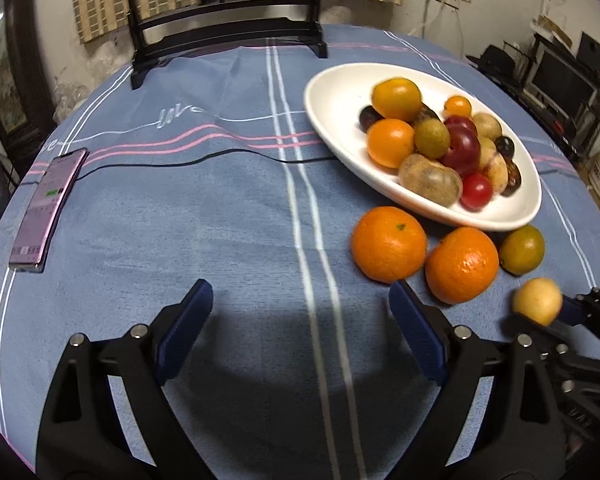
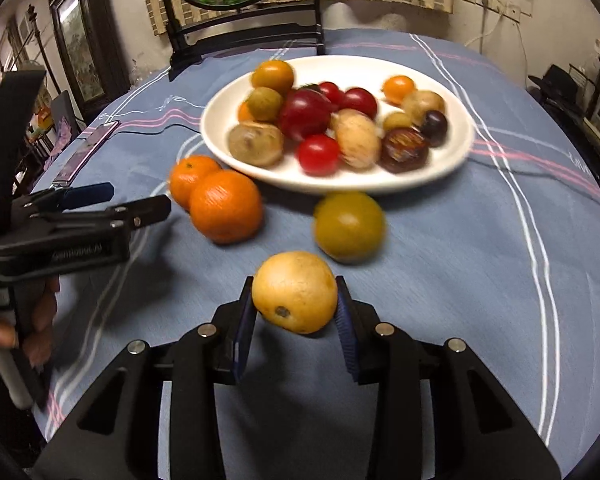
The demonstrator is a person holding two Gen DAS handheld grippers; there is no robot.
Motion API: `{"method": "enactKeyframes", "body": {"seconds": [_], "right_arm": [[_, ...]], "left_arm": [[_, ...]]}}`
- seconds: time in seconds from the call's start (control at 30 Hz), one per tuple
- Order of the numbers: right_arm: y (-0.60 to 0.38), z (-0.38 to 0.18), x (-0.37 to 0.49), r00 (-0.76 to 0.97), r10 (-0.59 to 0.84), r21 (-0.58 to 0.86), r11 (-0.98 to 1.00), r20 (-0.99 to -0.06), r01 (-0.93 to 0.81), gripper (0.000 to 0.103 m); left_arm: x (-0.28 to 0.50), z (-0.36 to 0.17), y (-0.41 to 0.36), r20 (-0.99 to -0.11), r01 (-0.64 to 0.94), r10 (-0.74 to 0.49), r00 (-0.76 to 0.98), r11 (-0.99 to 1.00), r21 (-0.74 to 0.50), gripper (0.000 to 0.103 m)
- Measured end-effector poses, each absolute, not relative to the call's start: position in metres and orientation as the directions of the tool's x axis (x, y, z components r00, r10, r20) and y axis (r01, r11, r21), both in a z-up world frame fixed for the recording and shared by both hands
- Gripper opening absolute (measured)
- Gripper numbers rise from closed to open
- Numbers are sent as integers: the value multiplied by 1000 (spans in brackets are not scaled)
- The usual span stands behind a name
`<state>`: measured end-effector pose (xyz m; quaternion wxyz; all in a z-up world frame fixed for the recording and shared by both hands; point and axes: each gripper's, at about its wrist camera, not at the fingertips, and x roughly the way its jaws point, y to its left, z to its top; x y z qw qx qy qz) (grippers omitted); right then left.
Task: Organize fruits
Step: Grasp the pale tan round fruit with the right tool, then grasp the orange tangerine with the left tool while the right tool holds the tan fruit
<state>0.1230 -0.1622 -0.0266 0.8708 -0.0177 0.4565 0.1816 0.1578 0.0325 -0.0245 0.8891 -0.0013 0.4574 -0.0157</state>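
Observation:
My right gripper point(image 2: 294, 294) is shut on a pale yellow round fruit point(image 2: 295, 292), its blue pads pressed on both sides, close over the blue cloth. Beyond it lie a green-yellow fruit point(image 2: 349, 226) and two oranges point(image 2: 226, 206), in front of a white oval plate point(image 2: 220, 120) piled with several mixed fruits. In the left wrist view the oranges point(image 1: 388, 244) sit just ahead of my right finger. My left gripper point(image 1: 300, 292) stands open over bare cloth with nothing between its fingers. The held yellow fruit point(image 1: 537, 301) shows at the right edge.
A phone point(image 1: 46, 208) lies at the table's left edge with a black cable point(image 1: 180, 164) running across the cloth toward the plate. A dark wooden stand point(image 1: 228, 32) with a round panel rises at the back. A hand point(image 2: 40, 320) grips the left tool's handle.

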Motion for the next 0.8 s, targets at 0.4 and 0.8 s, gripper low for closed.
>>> {"method": "enactKeyframes", "body": {"seconds": [0.4,0.8], "right_arm": [[-185,-24,109,517,353,191,921,-780,-340,38],[-189,-24,110,512,349,193,923,-785,-333,38]], "left_arm": [[183,-36,9,-846,84,-28,533,996,20,90],[176,-33,5,-832,183,-106,545,983,-6,61]]}}
